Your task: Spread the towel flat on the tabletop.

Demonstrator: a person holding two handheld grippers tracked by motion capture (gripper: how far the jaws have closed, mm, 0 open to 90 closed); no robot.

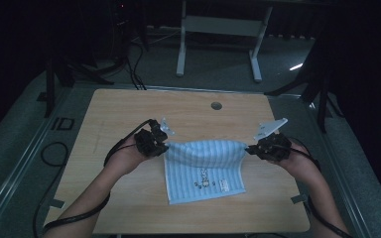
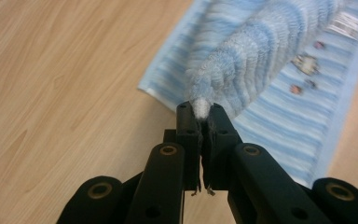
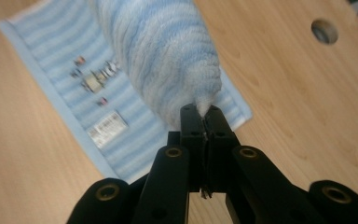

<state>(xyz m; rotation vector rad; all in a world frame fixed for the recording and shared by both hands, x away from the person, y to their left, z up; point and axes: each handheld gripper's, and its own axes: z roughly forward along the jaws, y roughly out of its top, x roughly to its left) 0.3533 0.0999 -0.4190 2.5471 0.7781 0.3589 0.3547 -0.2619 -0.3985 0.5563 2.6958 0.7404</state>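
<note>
The blue striped towel [image 1: 204, 171] lies at the centre of the wooden table [image 1: 129, 114] in the high view, its near part flat on the wood and its far edge lifted between the two hands. The left gripper [image 1: 164, 147] has its jaws clenched on the towel's far left corner, and its own view shows a tuft of terry pinched at the jaw tips in the middle of the frame. The right gripper [image 1: 249, 148] grasps the far right corner the same way, its jaws closed on cloth in the centre of its own view. The step in hand looks like a fold of the far edge towards the near edge. To do it well, both hands should travel together at one height, keeping the lifted edge taut and level so the stripes stay parallel. The printed label [image 3: 107, 126] and small motifs [image 3: 93, 79], at the left of the right gripper view, probably end up covered. Release should wait until the corners meet the near corners.
</note>
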